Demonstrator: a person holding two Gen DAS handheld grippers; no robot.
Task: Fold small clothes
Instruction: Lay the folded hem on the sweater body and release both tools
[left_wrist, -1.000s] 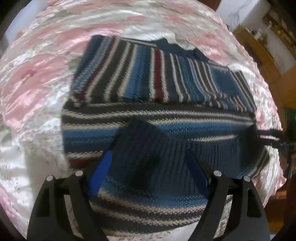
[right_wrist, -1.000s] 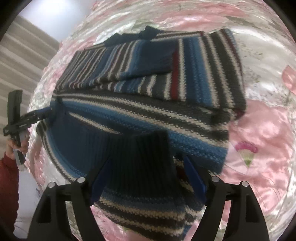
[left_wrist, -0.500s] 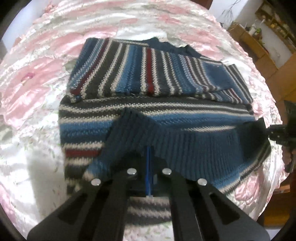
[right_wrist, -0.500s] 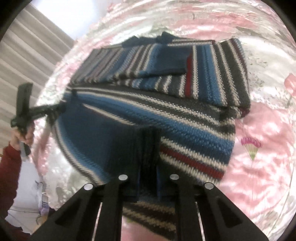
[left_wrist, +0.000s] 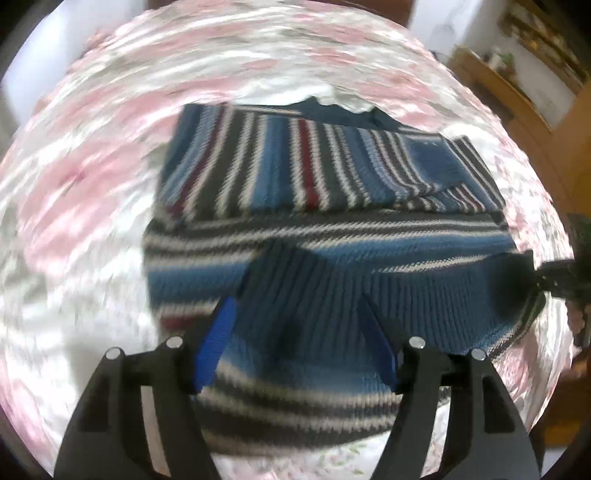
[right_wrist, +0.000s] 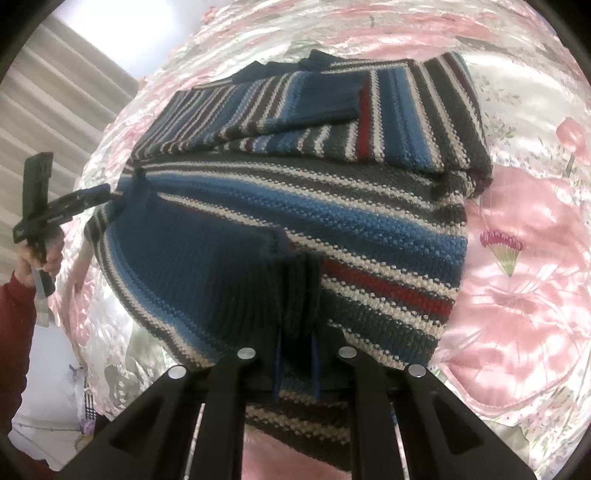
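- Lying across a bed covered in a pink floral satin bedspread is a striped knitted sweater in blue, grey, white and red; it is spread over the middle of the bed, well away from any edge that can be seen.
- Both sleeves are seen already folded in across the chest, forming a neat band at the far end near the navy collar.
- The near hem, a navy ribbed band, is lifted off the bedspread and turned back towards the sleeves (this bottom-up fold is judged to be only begun).
- The right gripper is clenched on the ribbed hem at one corner, its blue pads pressed into the bunched knit.
- The left gripper is seen with its blue fingers spread wide, the hem lying between them ungrasped; this view is motion-blurred.
- Left to do, as judged: the hem carried over onto the sleeves and laid flat, perhaps with a further halving.
- A red sleeve is visible at the left edge.
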